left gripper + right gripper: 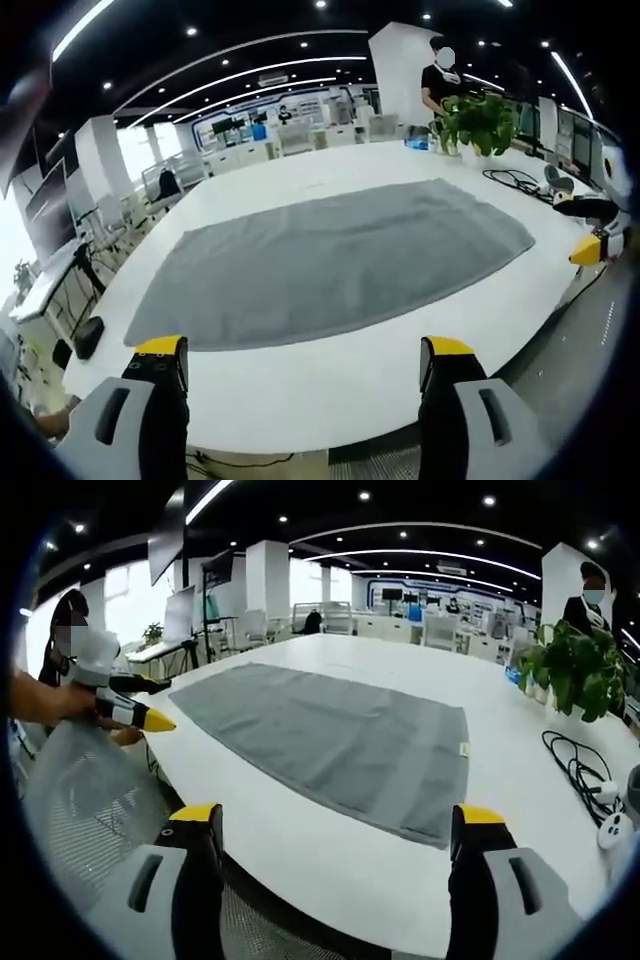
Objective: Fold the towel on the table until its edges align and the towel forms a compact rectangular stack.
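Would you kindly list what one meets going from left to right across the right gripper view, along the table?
Left gripper held in a person's hand → grey towel spread flat on the white table → potted plant → black cable → white power strip.

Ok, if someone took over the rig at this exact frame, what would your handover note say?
Left tool: open, holding nothing, short of the table's near edge.
Right tool: open, holding nothing, also short of the table.
Towel: grey, spread flat and unfolded on the white table, its near edge facing the left tool. A potted plant and cables sit beyond the towel's far end.
Done: no fold yet.
Left: every fold, until the edges line up in a compact rectangular stack.
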The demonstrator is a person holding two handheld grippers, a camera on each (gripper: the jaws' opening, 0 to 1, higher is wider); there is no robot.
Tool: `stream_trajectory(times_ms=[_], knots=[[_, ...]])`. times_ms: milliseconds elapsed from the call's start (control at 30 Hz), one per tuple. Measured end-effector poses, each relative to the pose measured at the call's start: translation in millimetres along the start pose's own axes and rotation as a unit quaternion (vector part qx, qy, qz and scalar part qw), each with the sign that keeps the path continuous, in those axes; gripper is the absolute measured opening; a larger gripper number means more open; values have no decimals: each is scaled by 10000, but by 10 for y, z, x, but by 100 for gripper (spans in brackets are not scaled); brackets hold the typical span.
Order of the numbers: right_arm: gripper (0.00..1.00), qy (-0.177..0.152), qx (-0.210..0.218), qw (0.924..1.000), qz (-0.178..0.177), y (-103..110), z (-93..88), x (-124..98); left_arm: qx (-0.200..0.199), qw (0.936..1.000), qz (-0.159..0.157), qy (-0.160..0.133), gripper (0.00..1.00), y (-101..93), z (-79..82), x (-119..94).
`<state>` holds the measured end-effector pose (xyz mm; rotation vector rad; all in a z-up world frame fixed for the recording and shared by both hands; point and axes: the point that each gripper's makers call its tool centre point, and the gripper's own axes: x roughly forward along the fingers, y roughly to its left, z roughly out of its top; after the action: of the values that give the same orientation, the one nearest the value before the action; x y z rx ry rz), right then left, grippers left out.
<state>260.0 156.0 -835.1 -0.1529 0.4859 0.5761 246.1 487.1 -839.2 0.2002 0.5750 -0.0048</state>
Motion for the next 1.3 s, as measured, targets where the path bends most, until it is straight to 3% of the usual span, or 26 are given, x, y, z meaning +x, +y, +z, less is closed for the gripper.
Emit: stream_trajectory(times_ms=[767, 900, 1100, 1300], knots=[[94, 188, 121, 9994, 251, 81, -56, 31, -34, 9999, 95, 7, 98, 93, -24, 61], [90, 62, 22, 9997, 251, 64, 30, -11, 47, 10000, 42, -44, 98, 71, 20, 51], [84, -40, -336, 9990, 295, -49, 256, -106, 755, 9968, -162, -227, 94, -58, 241, 42], [80, -165, -457, 9981, 391, -259, 560, -208, 724, 9943, -515, -587, 89, -317, 618, 15]])
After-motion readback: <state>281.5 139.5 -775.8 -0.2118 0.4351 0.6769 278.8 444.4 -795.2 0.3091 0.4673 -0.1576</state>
